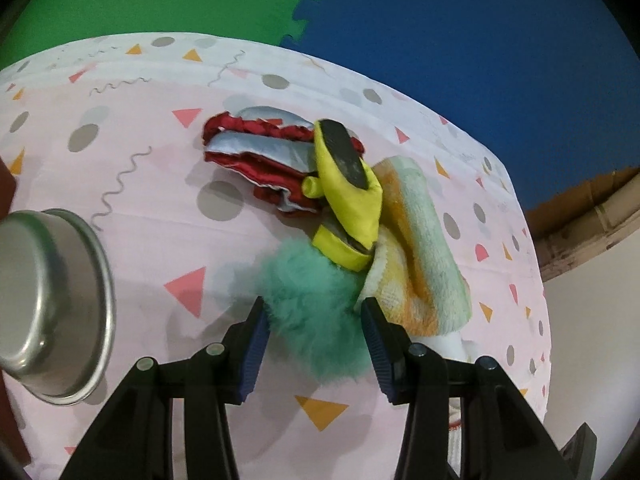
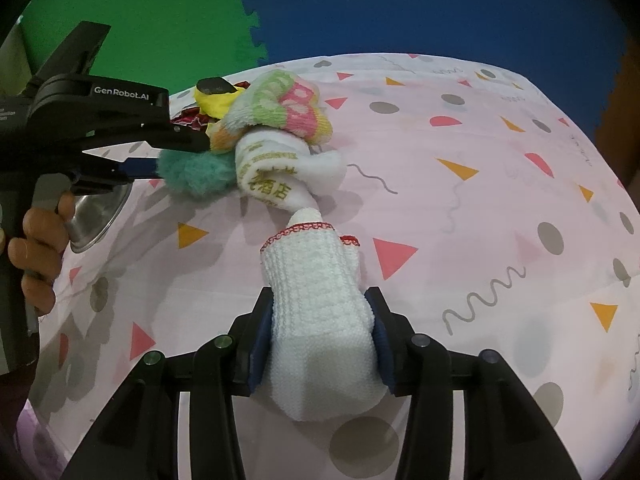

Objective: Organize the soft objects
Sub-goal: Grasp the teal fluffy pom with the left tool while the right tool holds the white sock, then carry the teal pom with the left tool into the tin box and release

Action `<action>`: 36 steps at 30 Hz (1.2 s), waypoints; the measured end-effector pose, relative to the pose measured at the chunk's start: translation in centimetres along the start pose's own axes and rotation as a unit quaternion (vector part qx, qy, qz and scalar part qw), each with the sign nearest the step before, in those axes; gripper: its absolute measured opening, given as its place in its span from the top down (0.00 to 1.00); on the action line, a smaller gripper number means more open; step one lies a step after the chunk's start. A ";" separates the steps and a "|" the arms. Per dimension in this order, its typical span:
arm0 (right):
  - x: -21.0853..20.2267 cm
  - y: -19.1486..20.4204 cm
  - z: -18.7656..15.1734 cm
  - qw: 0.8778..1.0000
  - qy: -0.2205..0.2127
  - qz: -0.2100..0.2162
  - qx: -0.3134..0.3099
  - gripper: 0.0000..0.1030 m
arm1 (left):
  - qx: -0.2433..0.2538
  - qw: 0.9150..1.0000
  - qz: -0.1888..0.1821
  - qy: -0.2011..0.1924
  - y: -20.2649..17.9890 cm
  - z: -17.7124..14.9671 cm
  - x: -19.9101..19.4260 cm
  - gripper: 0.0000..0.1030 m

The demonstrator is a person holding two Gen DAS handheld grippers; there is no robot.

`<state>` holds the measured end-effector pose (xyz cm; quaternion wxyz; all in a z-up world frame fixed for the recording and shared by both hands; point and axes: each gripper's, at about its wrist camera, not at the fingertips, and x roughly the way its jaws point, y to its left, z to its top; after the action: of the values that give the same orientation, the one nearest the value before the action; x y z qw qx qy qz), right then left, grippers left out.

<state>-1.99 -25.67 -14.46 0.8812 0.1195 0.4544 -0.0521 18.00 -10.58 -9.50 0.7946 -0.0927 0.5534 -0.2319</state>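
Between left gripper (image 1: 316, 312) pads: teal pompom (image 1: 312, 304), jaws apart, unclamped; pile runs toward 1 o'clock. Right gripper (image 2: 320, 316) clenched on white sock (image 2: 320, 320).

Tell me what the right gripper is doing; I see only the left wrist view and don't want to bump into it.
Observer: The right gripper is shut on a white knitted cloth with red trim.
Operator: Is that cloth in my pile?
Observer: No, it lies nearer the right gripper; its red-trimmed end meets the tail of a white towel printed with yellow lettering.
Operator: Can you see my gripper from there?
Observer: Yes, side-on at the left edge: the left gripper has its fingers at the green puff, and a hand grips its handle.
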 end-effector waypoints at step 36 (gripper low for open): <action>0.1 0.3 -0.1 1.000 -0.007 -0.010 -0.011 0.56 | 0.096 0.989 0.098 -0.049 0.9 -4.7 -10.9 0.87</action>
<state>-1.96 -25.38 -14.52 0.8850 0.1046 0.4501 -0.0571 10.89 -4.19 -2.47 0.8450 0.0273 0.4953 -0.1997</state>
